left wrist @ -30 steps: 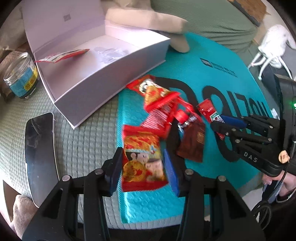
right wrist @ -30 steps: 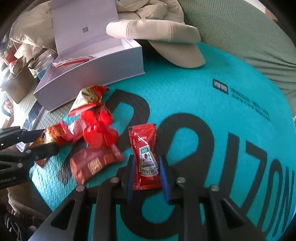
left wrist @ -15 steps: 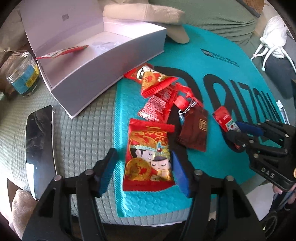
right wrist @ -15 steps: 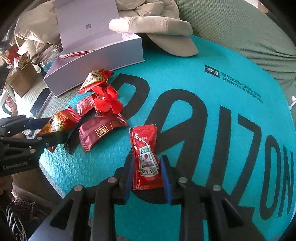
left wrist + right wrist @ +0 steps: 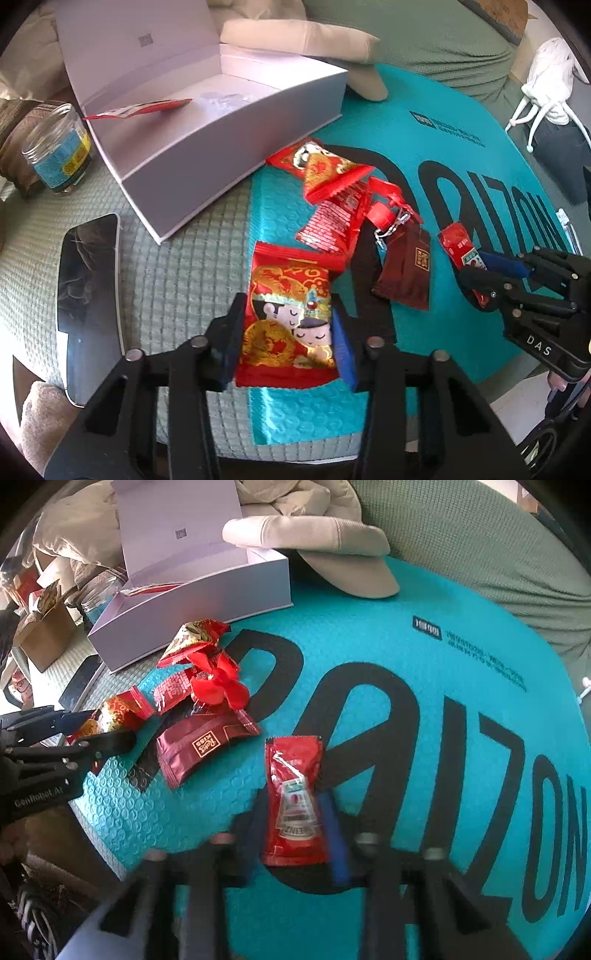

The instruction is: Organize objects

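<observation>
My left gripper (image 5: pixel 288 343) is shut on a red snack packet with cartoon figures (image 5: pixel 290 306), at the near edge of the teal mailer (image 5: pixel 424 147). My right gripper (image 5: pixel 291 834) is shut on a red ketchup sachet (image 5: pixel 293 797), held just above the mailer; it also shows in the left wrist view (image 5: pixel 463 254). Between them lie a dark red packet (image 5: pixel 406 273), a red keychain strap (image 5: pixel 384 210) and two more red snack packets (image 5: pixel 328 173). The open white box (image 5: pixel 229 125) holds one red sachet (image 5: pixel 136 109).
A phone (image 5: pixel 88 295) lies left of the left gripper. A glass jar (image 5: pixel 57 147) stands far left. A beige cap (image 5: pixel 325 550) lies behind the box. A cardboard box (image 5: pixel 44 635) sits far left in the right wrist view. Green quilted bedding surrounds the mailer.
The left gripper's jaws have narrowed onto the cartoon packet. The right gripper has drawn back with the ketchup sachet, away from the pile.
</observation>
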The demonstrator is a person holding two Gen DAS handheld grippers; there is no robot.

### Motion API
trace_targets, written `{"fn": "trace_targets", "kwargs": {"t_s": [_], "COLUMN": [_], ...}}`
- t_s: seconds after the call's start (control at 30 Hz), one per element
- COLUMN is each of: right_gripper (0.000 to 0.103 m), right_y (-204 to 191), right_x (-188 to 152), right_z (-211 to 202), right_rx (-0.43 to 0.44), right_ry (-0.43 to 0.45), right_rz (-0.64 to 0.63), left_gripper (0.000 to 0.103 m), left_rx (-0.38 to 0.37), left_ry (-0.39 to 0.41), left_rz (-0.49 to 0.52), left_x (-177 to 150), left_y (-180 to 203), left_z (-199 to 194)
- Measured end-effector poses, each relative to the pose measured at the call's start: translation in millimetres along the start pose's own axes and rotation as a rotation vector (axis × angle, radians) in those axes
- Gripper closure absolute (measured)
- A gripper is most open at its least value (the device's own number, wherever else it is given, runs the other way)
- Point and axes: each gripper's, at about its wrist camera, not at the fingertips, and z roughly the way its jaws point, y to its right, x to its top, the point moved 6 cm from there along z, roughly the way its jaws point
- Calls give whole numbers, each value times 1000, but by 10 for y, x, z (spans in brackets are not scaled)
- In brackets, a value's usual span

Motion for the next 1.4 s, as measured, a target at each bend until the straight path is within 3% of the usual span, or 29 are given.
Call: {"fn": "trace_targets", "kwargs": {"t_s": [0.13,0.57,1.4], "right_gripper": [83,83,83], "right_y": [3,-196,-1092], "right_x": [11,168,353], "right_z": [-17,-231,-437], "right_rx": [8,40,194], "right_ry": [8,45,80], "right_rz": [17,-30,-207], "left_gripper": [66,66,66], "left_rx": [-20,-17,46], "left_ry": [5,46,95], "left_rz": [-23,-49,-139], "left_x": [3,20,-219], "left_y": [-40,-146,-742], "left_z": [-25,-266,-735]}}
